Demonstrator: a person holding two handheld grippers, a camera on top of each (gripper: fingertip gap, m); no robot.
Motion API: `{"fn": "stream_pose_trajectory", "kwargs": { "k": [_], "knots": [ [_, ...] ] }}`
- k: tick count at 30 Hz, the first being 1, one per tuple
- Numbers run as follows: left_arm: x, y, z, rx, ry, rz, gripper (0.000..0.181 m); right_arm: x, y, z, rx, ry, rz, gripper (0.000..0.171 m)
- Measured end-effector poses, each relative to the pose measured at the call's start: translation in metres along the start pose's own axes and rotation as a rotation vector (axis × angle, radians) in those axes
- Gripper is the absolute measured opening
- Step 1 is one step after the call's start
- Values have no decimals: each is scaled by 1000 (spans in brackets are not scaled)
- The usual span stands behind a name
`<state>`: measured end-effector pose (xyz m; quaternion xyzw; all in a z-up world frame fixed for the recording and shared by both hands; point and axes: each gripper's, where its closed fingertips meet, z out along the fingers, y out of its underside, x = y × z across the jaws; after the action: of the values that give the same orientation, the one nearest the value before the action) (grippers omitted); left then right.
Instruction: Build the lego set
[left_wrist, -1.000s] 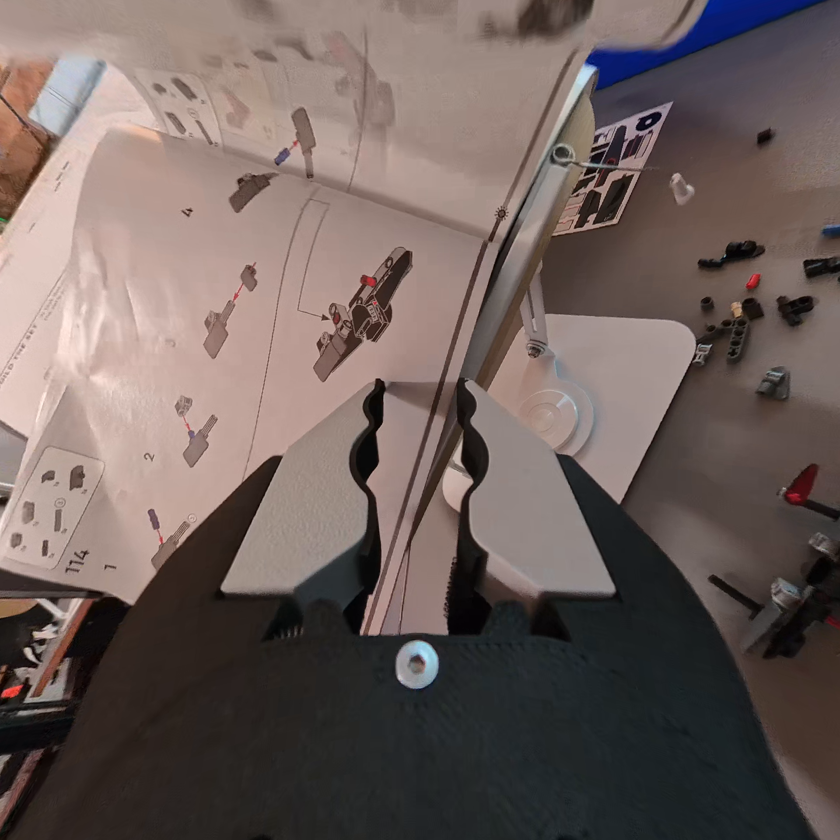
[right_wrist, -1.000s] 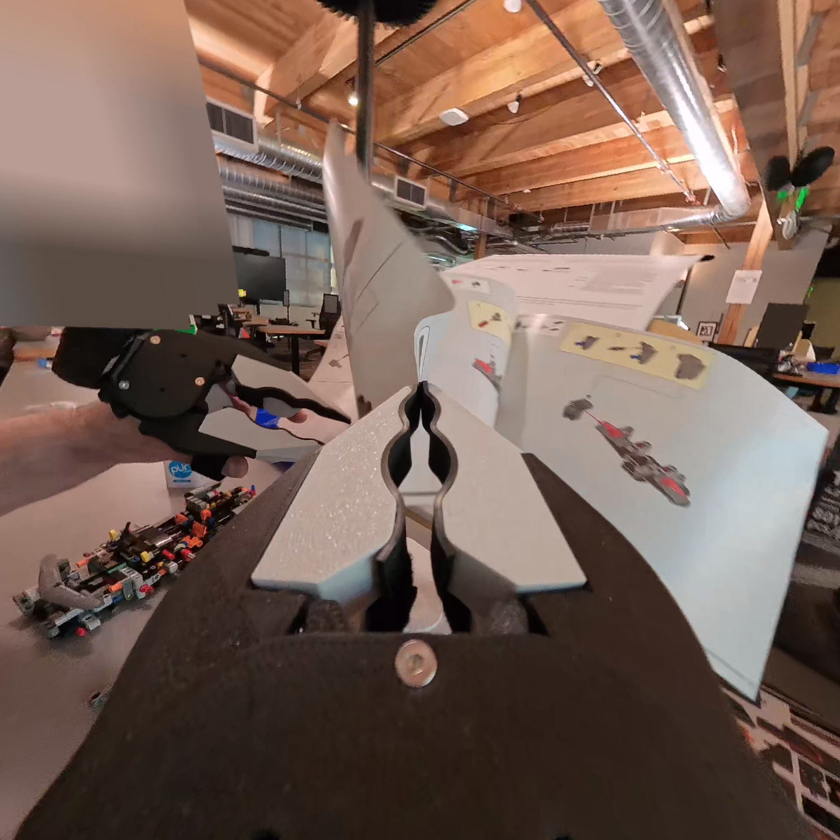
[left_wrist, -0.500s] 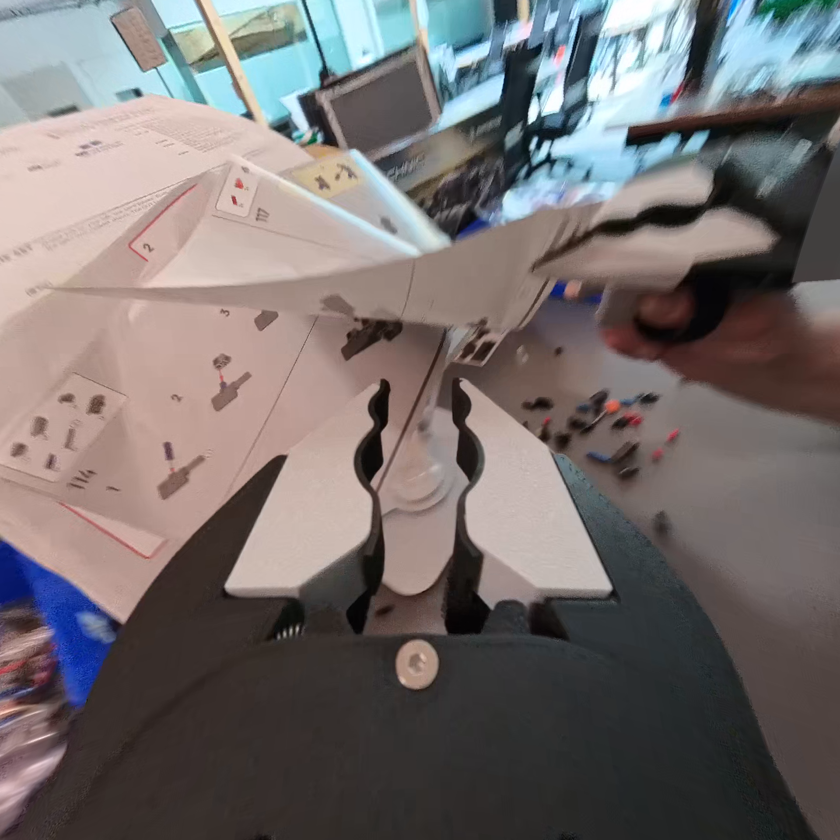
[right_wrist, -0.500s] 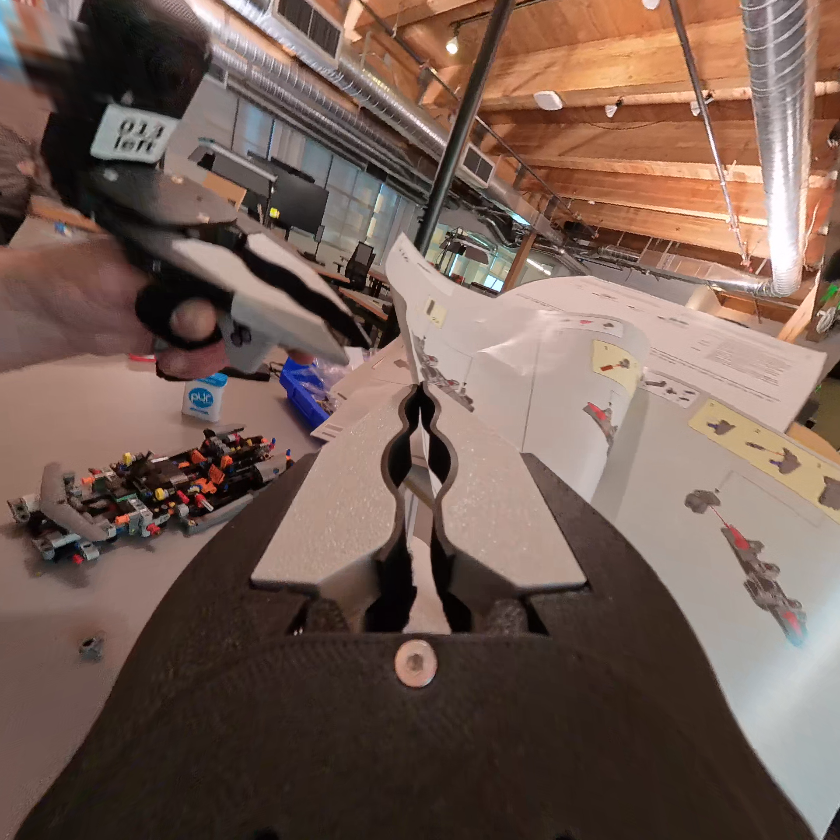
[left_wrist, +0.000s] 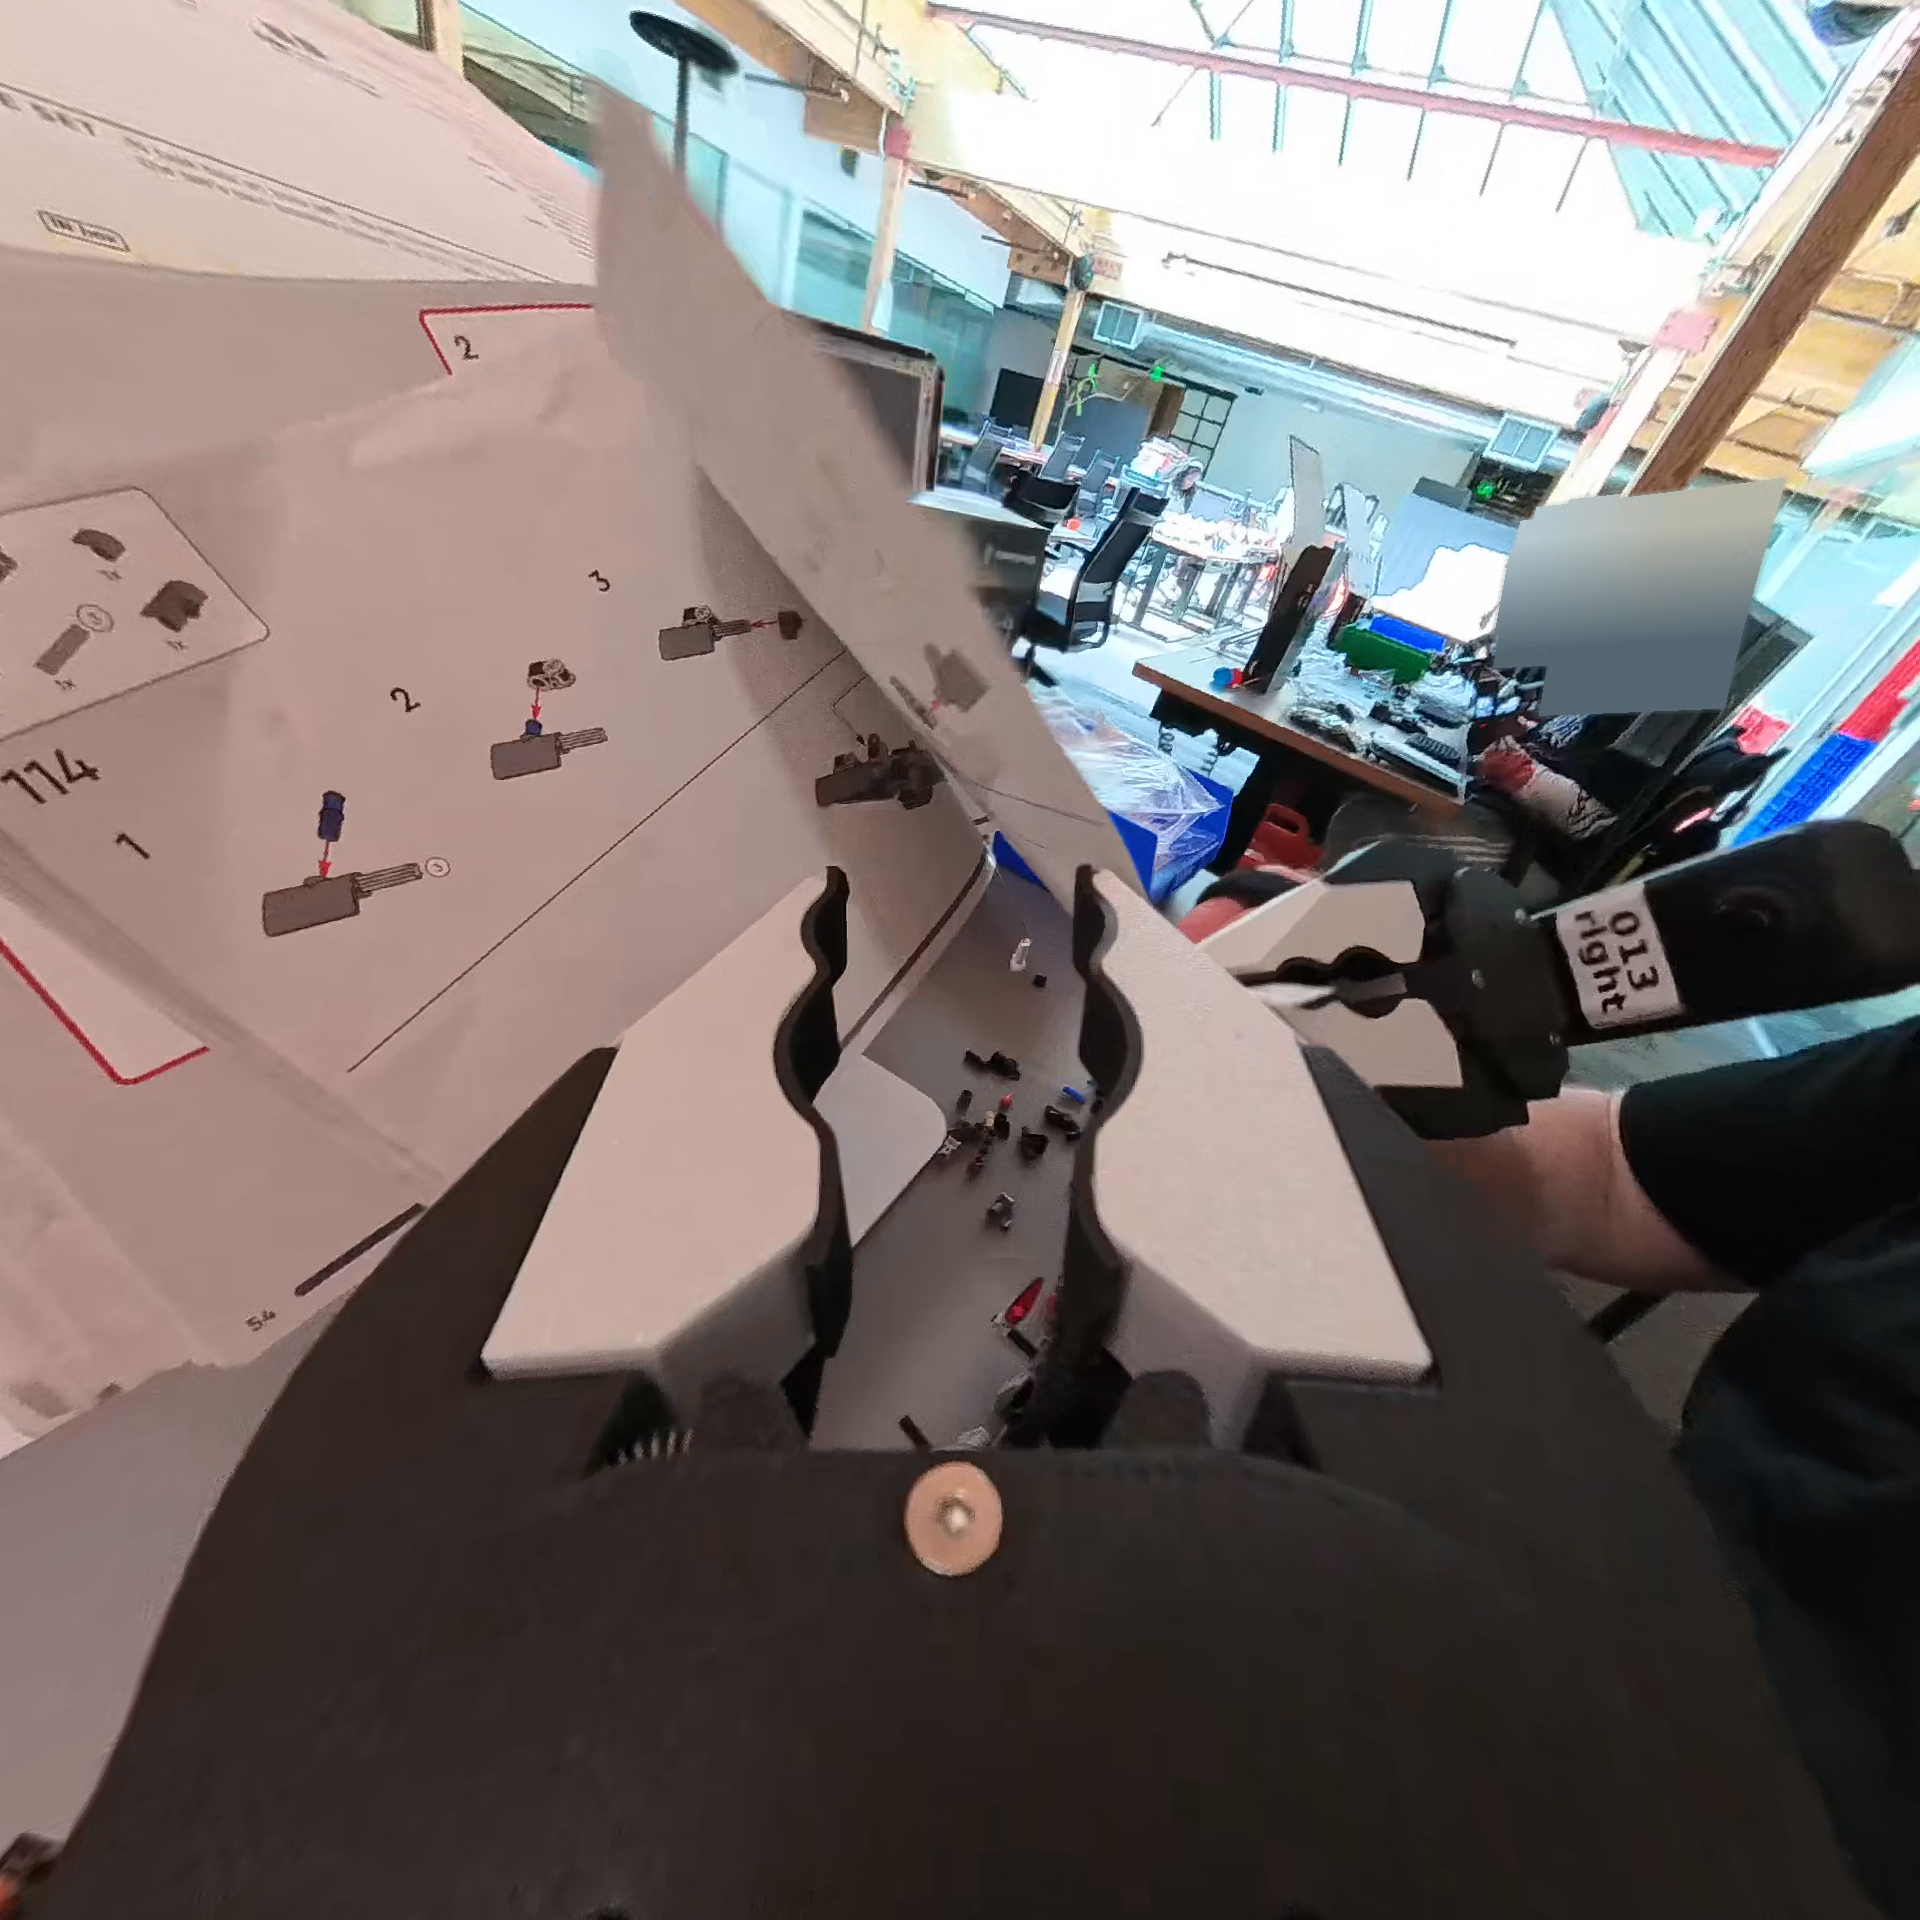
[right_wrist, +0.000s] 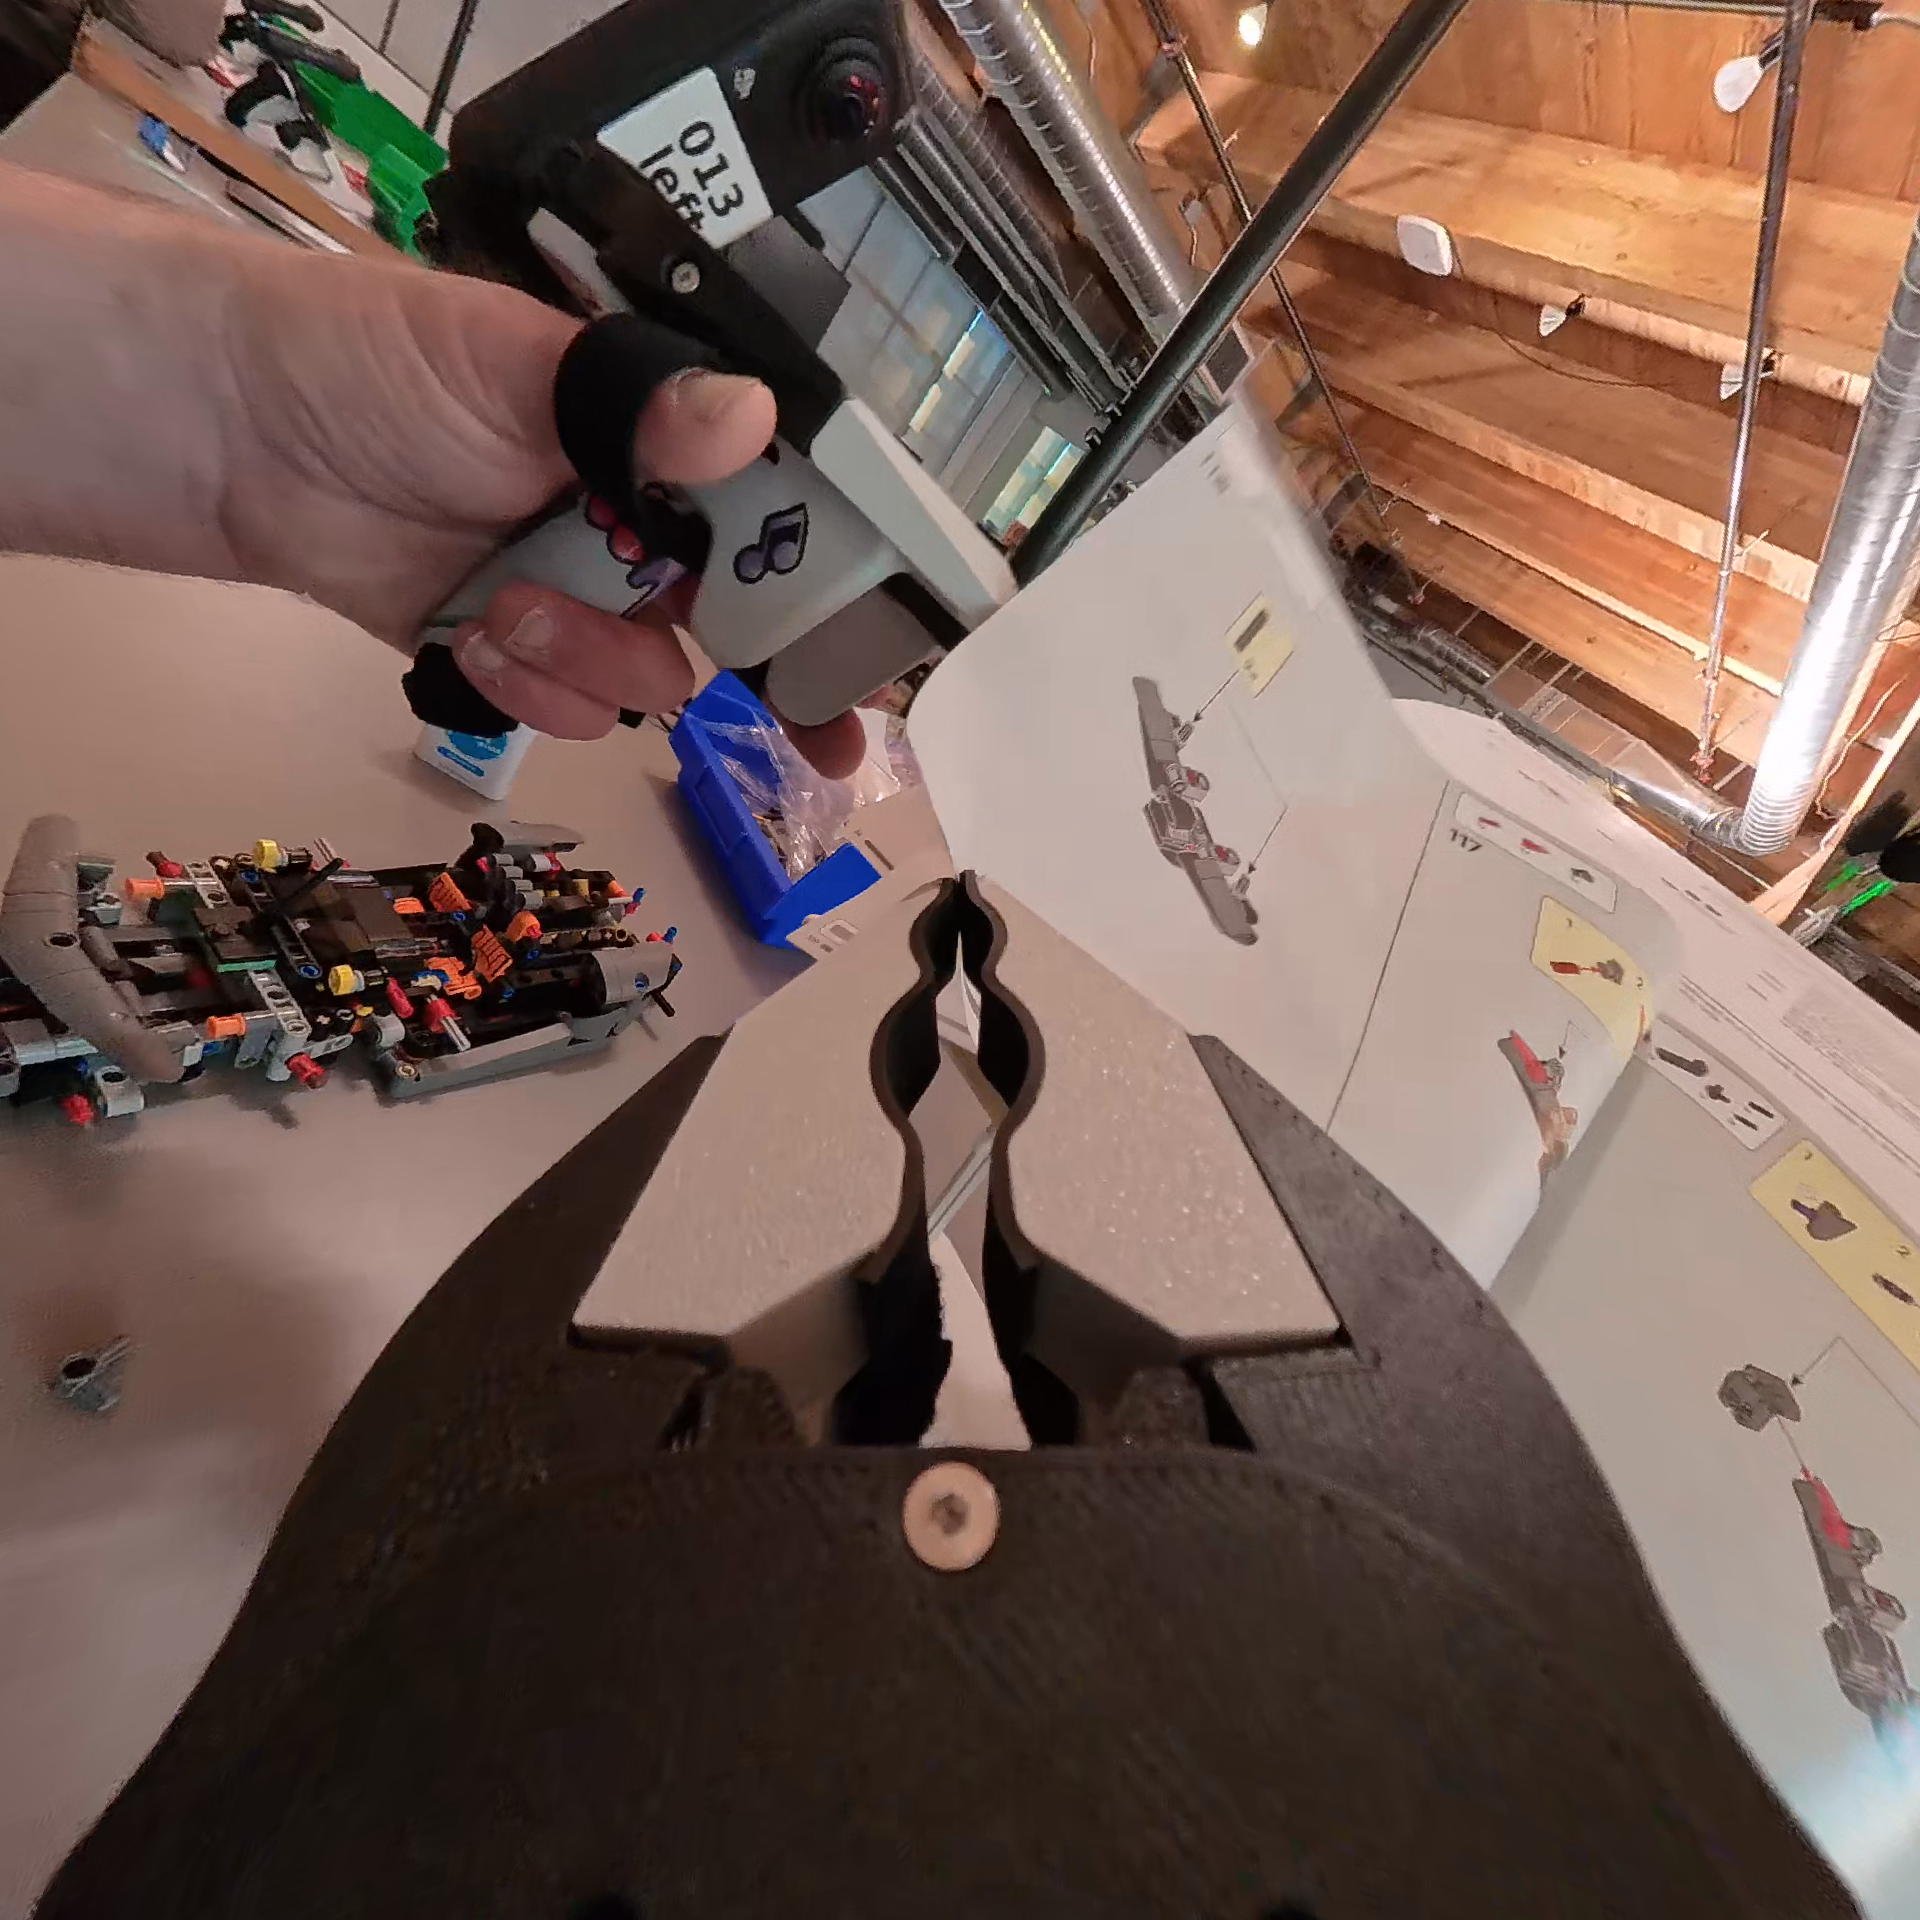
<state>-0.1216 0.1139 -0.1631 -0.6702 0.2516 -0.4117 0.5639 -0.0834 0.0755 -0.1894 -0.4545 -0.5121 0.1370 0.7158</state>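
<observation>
The big paper instruction booklet (left_wrist: 436, 665) stands open on a white stand (left_wrist: 883, 1132) on the counter (right_wrist: 260, 1299). Its pages show small drawings of grey parts with red arrows. One page (right_wrist: 1143, 790) curves up in the air, and its lower edge goes in between the tips of the right gripper (right_wrist: 961, 896). Those jaws are pressed together on the page, pinching it.

The left gripper (left_wrist: 961, 894) is held up next to the booklet, and its jaws are wide apart with nothing in them. A hand (right_wrist: 260, 416) holds it from behind, with fingers through black loops.

The half-built lego model (right_wrist: 312, 966) lies flat on the counter, off to the left in the right wrist view. It is long and mostly black and grey, with lots of orange, red, yellow and blue pins sticking out, and a curved grey piece at one end.

A blue bin (right_wrist: 769, 831) with clear plastic bags sits just behind the model, near the booklet.

A bunch of loose little pieces (left_wrist: 1013, 1127), mostly black with some red and blue, lie spread on the counter beside the stand. One small grey piece (right_wrist: 94, 1371) lies by itself, well apart from the model.
</observation>
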Motion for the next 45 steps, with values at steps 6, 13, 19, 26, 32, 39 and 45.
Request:
{"fn": "stream_pose_trajectory", "kwargs": {
  "k": [6,13,19,26,32,39,45],
  "knots": [
    [-9,25,11,-131,-68,131,38,49,-21,-38,68,133,45,0],
    [-17,53,31,-245,-112,265,39,154,5,-121,100,393,290,0],
    [-27,61,39,-306,-169,367,38,183,44,-154,110,468,477,0],
    [-40,66,41,-350,-211,382,39,187,65,-158,101,478,536,0],
    [-43,63,41,-344,-217,384,39,187,67,-158,103,467,551,0],
    [1,16,34,-181,-105,324,39,142,30,-110,53,334,333,0],
    [28,-20,15,-27,41,93,50,40,-1,-29,-44,90,-64,0]
  ]
}}
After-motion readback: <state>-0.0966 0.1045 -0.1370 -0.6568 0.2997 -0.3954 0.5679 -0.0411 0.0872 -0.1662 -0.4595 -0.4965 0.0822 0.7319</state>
